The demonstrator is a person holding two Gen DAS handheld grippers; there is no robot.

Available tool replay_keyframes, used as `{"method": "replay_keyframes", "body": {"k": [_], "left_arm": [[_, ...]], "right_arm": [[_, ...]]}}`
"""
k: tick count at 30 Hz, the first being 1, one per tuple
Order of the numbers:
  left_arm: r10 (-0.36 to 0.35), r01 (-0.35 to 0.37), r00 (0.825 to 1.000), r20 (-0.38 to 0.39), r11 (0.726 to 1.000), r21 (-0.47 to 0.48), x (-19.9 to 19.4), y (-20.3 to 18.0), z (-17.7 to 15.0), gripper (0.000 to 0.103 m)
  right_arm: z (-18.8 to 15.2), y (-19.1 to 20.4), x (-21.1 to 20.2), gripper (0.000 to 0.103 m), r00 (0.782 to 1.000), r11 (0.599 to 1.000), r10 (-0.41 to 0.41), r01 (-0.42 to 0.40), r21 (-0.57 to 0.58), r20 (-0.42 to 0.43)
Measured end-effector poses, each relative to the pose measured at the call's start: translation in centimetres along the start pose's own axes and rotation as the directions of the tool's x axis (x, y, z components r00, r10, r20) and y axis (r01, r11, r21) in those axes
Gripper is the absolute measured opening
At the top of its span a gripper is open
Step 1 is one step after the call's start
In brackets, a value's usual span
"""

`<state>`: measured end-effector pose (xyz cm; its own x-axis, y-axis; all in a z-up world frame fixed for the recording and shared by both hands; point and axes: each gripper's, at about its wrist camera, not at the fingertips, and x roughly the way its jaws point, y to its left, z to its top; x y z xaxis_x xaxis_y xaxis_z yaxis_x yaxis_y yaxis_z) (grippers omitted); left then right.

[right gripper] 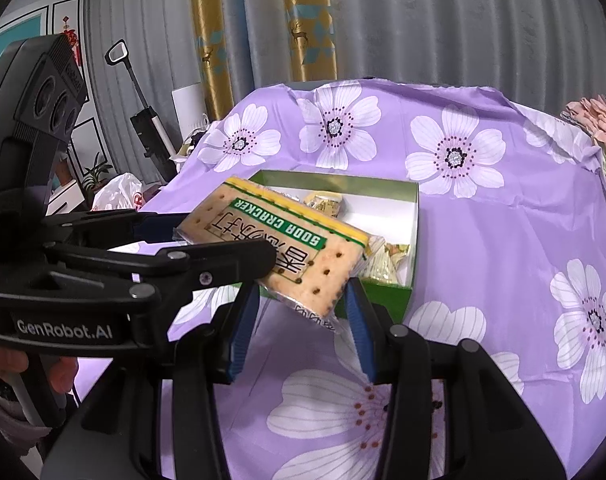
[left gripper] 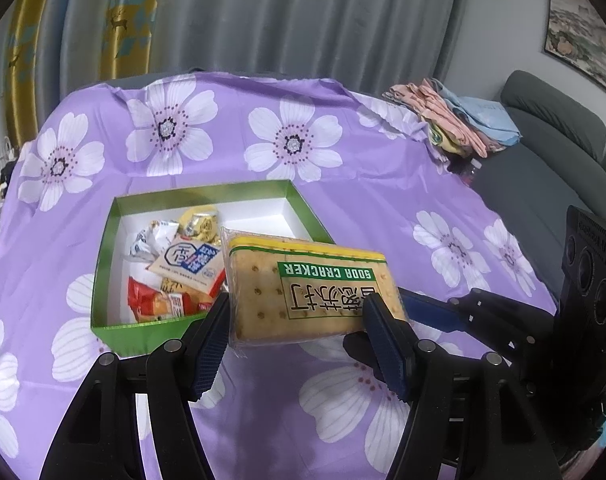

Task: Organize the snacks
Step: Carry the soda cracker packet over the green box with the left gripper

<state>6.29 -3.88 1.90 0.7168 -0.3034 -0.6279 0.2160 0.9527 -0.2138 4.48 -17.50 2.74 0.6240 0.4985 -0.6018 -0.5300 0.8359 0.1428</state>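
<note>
A soda cracker pack [left gripper: 311, 288], tan with a green label, hangs above the purple flowered cloth [left gripper: 363, 200] at the near right corner of a green box [left gripper: 103, 280]. My left gripper [left gripper: 299, 334] is shut across the pack's near end. In the right wrist view my right gripper [right gripper: 303, 312] has the pack's [right gripper: 303, 256] near corner between its pads, which touch it. My left gripper [right gripper: 223, 240] clamps it there from the left. A blue finger [left gripper: 427, 309] of the right gripper reaches the pack's right edge. Several wrapped snacks [left gripper: 183, 268] lie in the box [right gripper: 387, 300].
Folded clothes [left gripper: 459, 120] sit at the table's far right corner, with a grey sofa [left gripper: 543, 152] beyond. Left of the table stand a vacuum cleaner [right gripper: 151, 136] and a white plastic bag [right gripper: 119, 196]. A person's hand [right gripper: 59, 372] holds the left gripper. Curtains hang behind.
</note>
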Motion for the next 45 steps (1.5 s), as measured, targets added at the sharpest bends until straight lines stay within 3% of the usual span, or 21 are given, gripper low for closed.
{"method": "replay_keyframes", "body": {"k": [33,45], "left_arm": [[-0.001,0.001,1.0,-0.007,1.0,-0.013,4.5,3.6,6.0,0.066],[-0.015,0.007,0.997,-0.078,0.995,-0.097,8.7,6.8,6.2,0.066]], "right_arm": [[5.3,-2.3,5.2,0.045,1.0,1.0,0.004,-0.004,0.008,0.007],[5.9,-3.5,10.2,0.045,0.995,1.0,0.014,-0.015,-0.009,-0.094]]}}
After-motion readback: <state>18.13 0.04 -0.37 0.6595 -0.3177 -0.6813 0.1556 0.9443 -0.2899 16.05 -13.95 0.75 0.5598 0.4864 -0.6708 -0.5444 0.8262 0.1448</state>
